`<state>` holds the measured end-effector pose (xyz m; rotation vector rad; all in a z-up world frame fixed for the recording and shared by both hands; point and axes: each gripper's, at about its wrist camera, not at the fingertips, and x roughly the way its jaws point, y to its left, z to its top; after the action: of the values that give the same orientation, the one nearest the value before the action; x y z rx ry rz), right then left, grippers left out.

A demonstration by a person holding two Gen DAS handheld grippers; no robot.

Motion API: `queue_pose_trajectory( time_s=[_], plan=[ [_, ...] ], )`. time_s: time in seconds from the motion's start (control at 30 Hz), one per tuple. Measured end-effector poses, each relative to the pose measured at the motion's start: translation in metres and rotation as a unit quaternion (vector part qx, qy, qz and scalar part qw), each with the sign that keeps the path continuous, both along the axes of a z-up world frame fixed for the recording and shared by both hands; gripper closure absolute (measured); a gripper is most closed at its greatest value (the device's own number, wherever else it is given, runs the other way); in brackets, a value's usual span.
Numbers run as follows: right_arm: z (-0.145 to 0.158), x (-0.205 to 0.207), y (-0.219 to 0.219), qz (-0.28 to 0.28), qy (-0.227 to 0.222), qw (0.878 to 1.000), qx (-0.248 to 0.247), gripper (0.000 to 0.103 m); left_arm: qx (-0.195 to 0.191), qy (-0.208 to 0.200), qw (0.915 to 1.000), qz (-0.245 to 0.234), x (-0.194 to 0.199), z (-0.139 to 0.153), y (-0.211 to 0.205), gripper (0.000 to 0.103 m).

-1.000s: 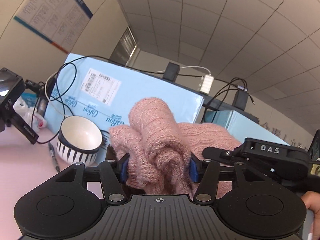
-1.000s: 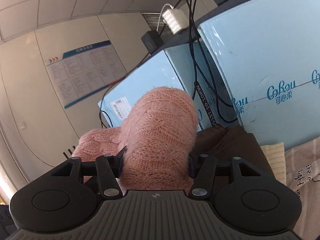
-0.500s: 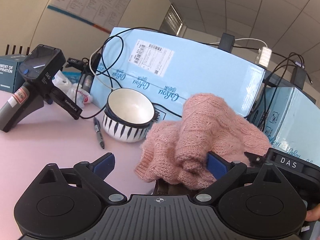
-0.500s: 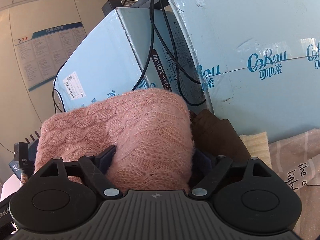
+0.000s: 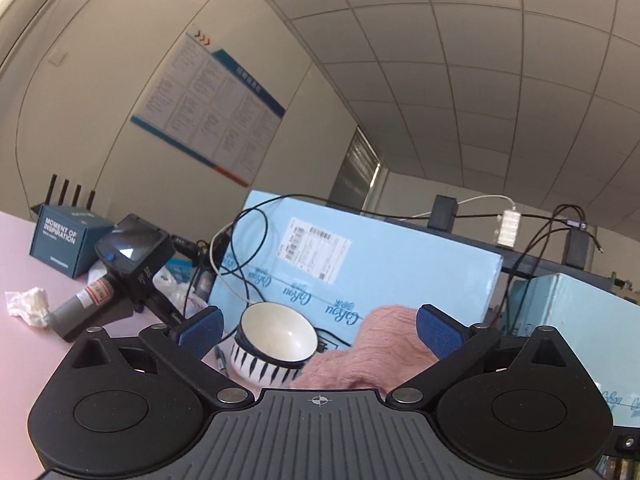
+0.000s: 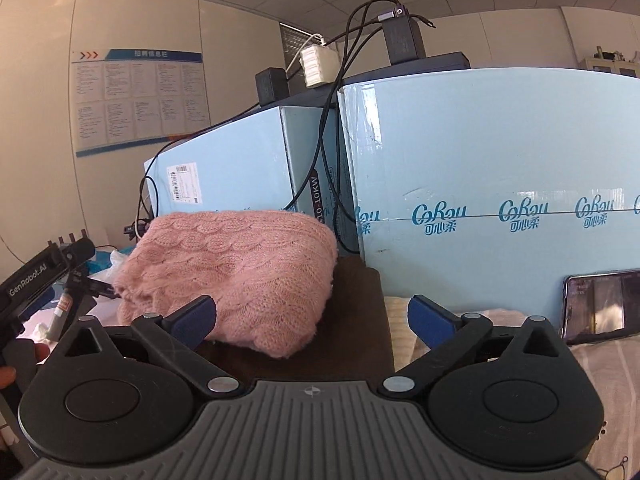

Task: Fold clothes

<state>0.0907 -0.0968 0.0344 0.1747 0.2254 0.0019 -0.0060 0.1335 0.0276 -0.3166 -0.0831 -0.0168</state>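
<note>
Setting: We work at a pink tabletop (image 5: 24, 332) in an office, a blue-edged notice board (image 6: 138, 98) on the wall and pale blue cartons (image 6: 500, 168) stacked behind.
Sweater: The pink cable-knit sweater (image 6: 236, 276) lies folded on a dark brown garment (image 6: 352, 328), at 11 o'clock in the right wrist view; cream and striped cloths sit at 3 o'clock.
Left claw: Our left gripper (image 5: 318, 322) stands spread wide, released, its blue pads clear of the knit, which shows at 5 o'clock just past the right-hand pad.
Right claw: Our right gripper (image 6: 312, 314) is likewise spread and holds nothing; its left-hand pad overlaps the sweater's near edge in view, and we cannot tell whether they touch.
Clutter: A black-and-white striped bowl (image 5: 276, 344) rests between the left fingers' line of sight, a marker (image 5: 221, 358) beside it, a handheld scanner (image 5: 120, 264) at 10 o'clock.
Phone: A phone (image 6: 596, 304) leans against the carton at 3 o'clock.
</note>
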Motion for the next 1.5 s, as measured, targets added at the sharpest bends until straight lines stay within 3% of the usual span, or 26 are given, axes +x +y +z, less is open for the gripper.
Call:
queue_pose_trajectory(
  time_s=[0.2,0.57,1.5],
  plan=[
    [-0.016,-0.035,-0.008,-0.015,-0.020,1.000,-0.019,0.000,0.051,0.007,0.9986,0.005,-0.050,-0.002,-0.044,0.000],
    [-0.040,-0.049,-0.036,-0.022,-0.019,0.999,0.023,0.000,0.131,0.026,0.9877,0.081,-0.075,-0.018,-0.091,0.000],
    [-0.047,-0.046,-0.041,-0.020,-0.020,0.999,0.041,0.000,0.132,0.029,0.9881,0.074,-0.075,-0.019,-0.092,0.000]
  ],
)
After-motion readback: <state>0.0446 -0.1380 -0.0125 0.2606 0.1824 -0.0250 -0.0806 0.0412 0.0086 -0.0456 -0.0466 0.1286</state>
